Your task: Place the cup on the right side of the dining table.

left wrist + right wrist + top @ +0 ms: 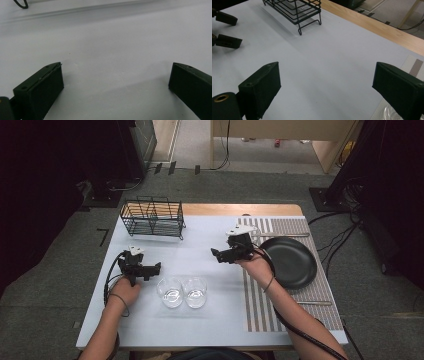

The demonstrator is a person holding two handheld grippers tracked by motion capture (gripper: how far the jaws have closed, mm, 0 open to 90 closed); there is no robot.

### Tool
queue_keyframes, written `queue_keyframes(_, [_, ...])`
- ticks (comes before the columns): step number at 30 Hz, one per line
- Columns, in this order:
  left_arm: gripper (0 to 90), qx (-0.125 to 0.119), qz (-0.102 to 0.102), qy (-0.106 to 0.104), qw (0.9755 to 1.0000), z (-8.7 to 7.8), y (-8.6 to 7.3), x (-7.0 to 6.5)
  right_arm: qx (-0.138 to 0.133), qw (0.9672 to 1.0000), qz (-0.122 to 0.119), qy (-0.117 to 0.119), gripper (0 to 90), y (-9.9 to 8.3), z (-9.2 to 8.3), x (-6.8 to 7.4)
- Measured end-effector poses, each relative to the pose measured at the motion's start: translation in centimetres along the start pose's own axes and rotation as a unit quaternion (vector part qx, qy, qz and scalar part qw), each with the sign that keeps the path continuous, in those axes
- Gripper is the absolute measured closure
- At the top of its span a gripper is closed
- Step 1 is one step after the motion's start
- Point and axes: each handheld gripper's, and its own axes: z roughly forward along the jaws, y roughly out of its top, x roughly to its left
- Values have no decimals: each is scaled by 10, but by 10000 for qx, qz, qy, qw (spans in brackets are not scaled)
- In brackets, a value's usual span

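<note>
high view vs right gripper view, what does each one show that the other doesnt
High view alone: two clear glasses side by side near the front edge, a black plate on a striped placemat, and both forearms. Right gripper view alone: a close look along the right gripper, jaws open with nothing between them. Both: the black wire rack, the white table, and the left gripper.

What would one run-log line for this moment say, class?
left gripper: open, empty | right gripper: open, empty | glasses: between hands, untouched | rack: empty
</note>
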Motion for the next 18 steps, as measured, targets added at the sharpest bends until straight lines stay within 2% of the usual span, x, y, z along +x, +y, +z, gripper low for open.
queue_keyframes(4, [0, 2, 2, 1, 10000, 0, 0, 0, -87, 9997, 103, 227, 78, -2, 2, 1])
queue_keyframes(18, [0, 9, 12, 0, 10000, 0, 0, 0, 36, 9994, 69, 338, 83, -11, 15, 3])
